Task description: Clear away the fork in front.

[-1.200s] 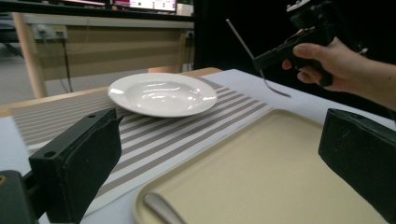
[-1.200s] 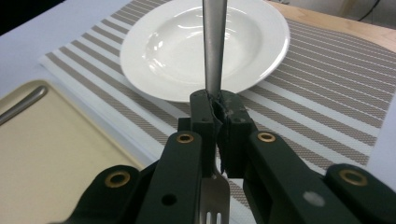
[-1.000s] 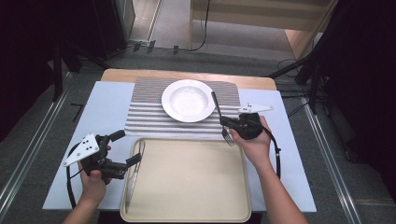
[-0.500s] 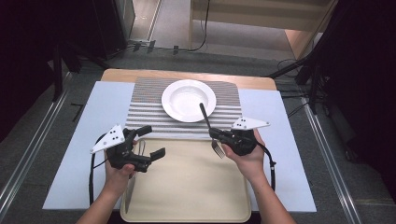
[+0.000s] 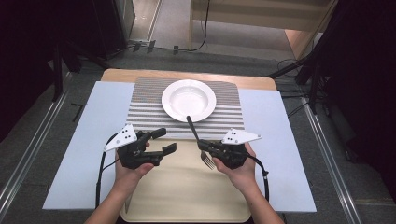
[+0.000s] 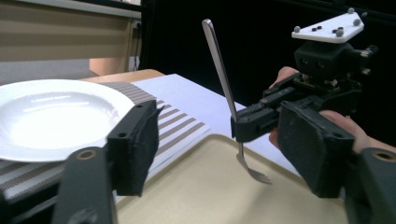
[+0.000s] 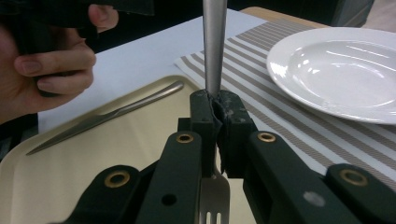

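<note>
My right gripper [image 5: 202, 146] is shut on a metal fork [image 5: 192, 128] at its neck. The fork hangs over the far edge of the beige tray [image 5: 187, 196], handle toward the white plate [image 5: 188, 99], tines [image 5: 208, 162] pointing down. In the right gripper view the pads [image 7: 205, 116] pinch the fork [image 7: 214, 42]. My left gripper [image 5: 166, 140] hovers over the tray's far left corner, open. Its jaws have just been closing, and nothing is between them. In the left gripper view the fork [image 6: 223, 79] stands upright beyond its jaws. A knife [image 7: 107, 116] lies on the tray.
The plate sits on a striped placemat [image 5: 149, 114], which lies on a pale blue mat [image 5: 93, 140] covering the table. The two grippers face each other a short way apart above the tray. Cables trail from both hands.
Both hands have moved inward toward the middle of the tray. The right brought the fork leftward. The left gripper's jaws have narrowed.
</note>
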`<state>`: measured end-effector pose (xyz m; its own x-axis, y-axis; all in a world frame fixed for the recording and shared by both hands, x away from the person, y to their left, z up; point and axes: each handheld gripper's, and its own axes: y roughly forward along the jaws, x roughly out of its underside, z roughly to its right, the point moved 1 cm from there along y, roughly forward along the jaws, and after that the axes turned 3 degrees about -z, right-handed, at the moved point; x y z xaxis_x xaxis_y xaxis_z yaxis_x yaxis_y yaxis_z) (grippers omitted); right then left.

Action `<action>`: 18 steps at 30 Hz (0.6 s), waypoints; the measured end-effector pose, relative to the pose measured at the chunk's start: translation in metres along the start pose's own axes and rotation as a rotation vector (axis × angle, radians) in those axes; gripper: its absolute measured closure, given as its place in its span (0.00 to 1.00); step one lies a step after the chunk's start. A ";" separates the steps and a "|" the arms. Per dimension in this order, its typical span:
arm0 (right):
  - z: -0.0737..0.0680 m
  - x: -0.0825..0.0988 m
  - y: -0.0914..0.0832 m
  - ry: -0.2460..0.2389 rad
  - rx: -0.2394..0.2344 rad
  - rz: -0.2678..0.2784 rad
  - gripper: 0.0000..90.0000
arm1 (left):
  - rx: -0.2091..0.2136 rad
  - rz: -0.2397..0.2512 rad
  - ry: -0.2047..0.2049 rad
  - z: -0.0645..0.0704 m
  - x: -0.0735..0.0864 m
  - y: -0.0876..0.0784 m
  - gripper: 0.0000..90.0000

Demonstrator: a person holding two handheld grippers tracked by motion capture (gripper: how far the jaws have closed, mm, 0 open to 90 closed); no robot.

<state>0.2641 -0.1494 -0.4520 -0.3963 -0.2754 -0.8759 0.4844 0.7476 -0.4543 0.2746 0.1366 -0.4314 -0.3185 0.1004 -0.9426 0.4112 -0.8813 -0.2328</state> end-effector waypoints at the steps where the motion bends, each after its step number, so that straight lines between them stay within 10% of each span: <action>1: -0.005 0.002 0.004 -0.006 -0.012 -0.001 0.94 | -0.004 -0.002 -0.002 0.002 0.001 0.002 0.40; 18: -0.036 0.007 0.027 -0.048 -0.065 -0.011 0.94 | -0.017 -0.029 -0.047 0.009 0.005 0.011 0.69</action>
<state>0.2467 -0.1094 -0.4648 -0.3627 -0.3115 -0.8783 0.4279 0.7816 -0.4539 0.2696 0.1237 -0.4367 -0.3696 0.1035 -0.9234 0.4159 -0.8703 -0.2640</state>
